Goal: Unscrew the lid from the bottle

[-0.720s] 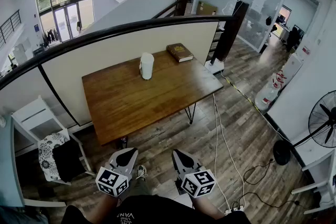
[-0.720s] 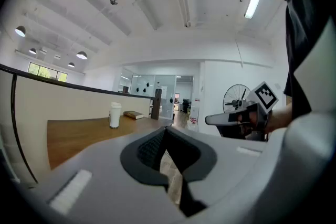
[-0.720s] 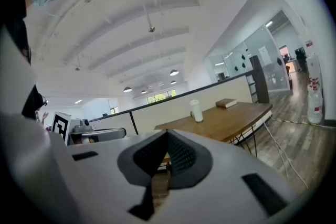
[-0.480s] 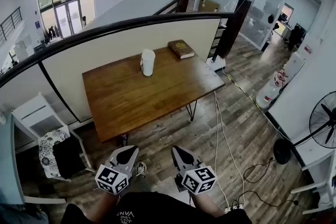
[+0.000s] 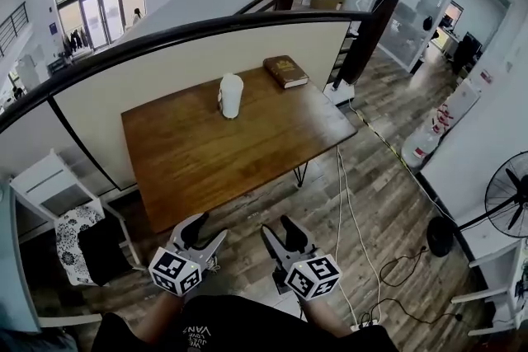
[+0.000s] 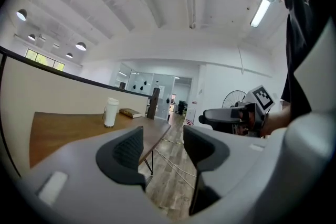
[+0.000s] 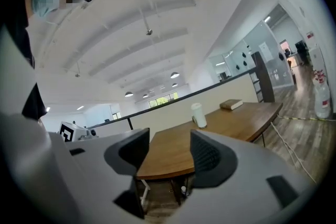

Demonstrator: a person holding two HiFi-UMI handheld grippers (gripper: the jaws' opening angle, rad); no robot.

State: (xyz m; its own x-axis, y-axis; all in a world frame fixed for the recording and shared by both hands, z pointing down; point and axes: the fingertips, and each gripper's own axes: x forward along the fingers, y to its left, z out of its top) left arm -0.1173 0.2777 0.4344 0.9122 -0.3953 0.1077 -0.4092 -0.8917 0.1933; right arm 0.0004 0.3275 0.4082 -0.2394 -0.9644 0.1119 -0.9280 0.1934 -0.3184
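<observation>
While both grippers hang short of the table (image 5: 190,177) with their jaws apart and nothing between them, the bottle (image 5: 231,96) stands upright on the far side, well apart from either one and near a book (image 5: 285,71). No step of the unscrewing is under way yet, so the risks lie in the reach and the first grip.

The bottle looks tall and narrow, and a jaw that arrives off-centre could knock it over or push it toward the rail. If the left gripper (image 5: 206,233) does not clamp the body firmly before the right gripper (image 5: 279,231) turns the lid (image 5: 232,78), the whole bottle would likely spin or slide on the smooth wood instead of opening. A weak hold on a slick white wall would let it twist in the pads; too hard a squeeze might dent it, if it is thin plastic.

From here the seam between lid and body is too small to make out, so a grip placed too low could catch both parts and lock them together.

Reaching that far across the top may also bring a forearm or the other gripper against the bottle.
</observation>
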